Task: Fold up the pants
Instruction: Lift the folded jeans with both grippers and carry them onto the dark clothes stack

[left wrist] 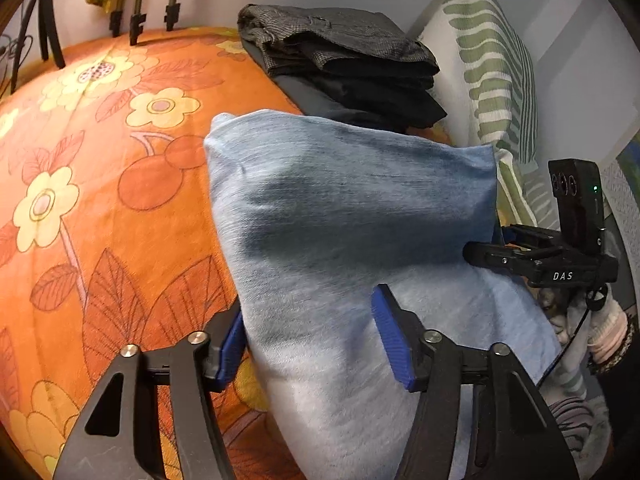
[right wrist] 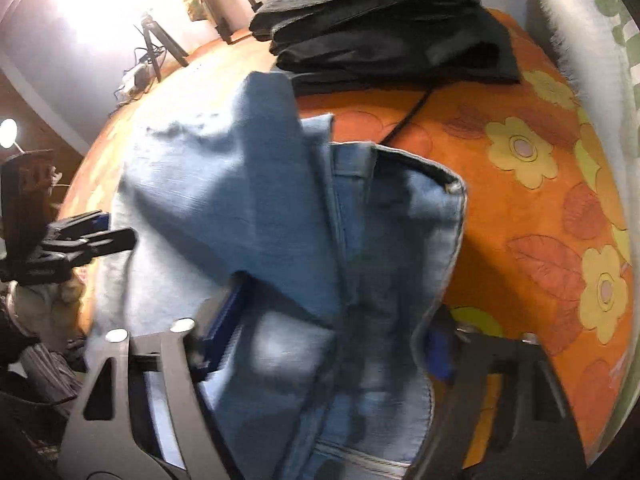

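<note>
Light-blue denim: the pants point(left wrist: 348, 232), bunched and partly folded, lie on a bed under an orange floral bedspread point(left wrist: 100, 168), filling the centre of both wrist views. In the left wrist view the left hand-held gripper point(left wrist: 316, 344) sits at 6 o'clock, its blue-padded fingers point(left wrist: 390, 336) standing either side of a thick fold of the denim; the fabric fills the gap and the jaws appear closed on it, though the left pad is largely hidden behind cloth. In the right wrist view the right hand-held gripper point(right wrist: 332, 332) also sits at 6 o'clock, with the waistband end of the pants, seam and rivet showing, passing between its fingers; the picture is blurred and whether the pads press the cloth cannot be told. Each gripper shows in the other's view: the right one at 3 o'clock in the left view, the left one at 9 o'clock in the right view, both at the edges of the denim. A stack of dark folded garments point(left wrist: 344, 64) rests at 12 o'clock beyond the pants. A green-striped pillow point(left wrist: 496, 80) leans at 2 o'clock against the wall. A black tripod point(left wrist: 44, 28) stands at 10 o'clock beside the bed.
</note>
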Motion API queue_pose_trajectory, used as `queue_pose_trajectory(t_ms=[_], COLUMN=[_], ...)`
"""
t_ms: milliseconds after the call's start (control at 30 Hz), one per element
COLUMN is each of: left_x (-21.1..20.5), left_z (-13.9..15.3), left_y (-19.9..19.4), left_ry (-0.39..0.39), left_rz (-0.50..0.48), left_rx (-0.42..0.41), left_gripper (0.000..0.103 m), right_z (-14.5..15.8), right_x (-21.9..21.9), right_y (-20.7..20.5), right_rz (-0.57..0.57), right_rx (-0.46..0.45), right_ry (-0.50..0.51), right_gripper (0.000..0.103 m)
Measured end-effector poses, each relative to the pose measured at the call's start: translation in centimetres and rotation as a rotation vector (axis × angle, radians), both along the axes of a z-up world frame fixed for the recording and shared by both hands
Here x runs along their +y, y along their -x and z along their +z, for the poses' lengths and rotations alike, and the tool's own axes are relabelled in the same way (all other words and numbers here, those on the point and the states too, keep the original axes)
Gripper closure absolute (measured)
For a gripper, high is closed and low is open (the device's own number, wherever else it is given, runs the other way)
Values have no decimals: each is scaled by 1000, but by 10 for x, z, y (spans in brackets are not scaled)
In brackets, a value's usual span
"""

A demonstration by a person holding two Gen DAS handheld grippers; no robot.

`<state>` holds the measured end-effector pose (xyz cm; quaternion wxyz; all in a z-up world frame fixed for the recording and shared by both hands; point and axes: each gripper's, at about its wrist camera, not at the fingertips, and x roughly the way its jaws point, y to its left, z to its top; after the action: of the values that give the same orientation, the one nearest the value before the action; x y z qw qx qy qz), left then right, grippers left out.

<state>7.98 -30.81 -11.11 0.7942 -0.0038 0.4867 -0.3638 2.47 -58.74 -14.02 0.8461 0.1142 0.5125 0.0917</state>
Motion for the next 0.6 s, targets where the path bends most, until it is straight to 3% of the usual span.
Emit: queue_pose_trajectory(t_ms=[67, 200, 333, 600], left_x=[-1, -7, -9, -5], left_z=[1, 4, 8, 22], left_y=[0, 3, 7, 13], left_ry=[1, -10, -9, 23], left_rz=[3, 6, 9, 3], left_rx=[-12, -55, -85, -127], left_gripper=[58, 81, 88, 92], right_z=[1, 7, 19, 44], right_x=[1, 4, 8, 22], right_y=[1, 8, 14, 25], right_rz=[1, -25, -54, -58], right_rx=[-6, -33, -66, -128], right_ry=[-4, 6, 27, 87], right_gripper=[33, 51, 71, 77])
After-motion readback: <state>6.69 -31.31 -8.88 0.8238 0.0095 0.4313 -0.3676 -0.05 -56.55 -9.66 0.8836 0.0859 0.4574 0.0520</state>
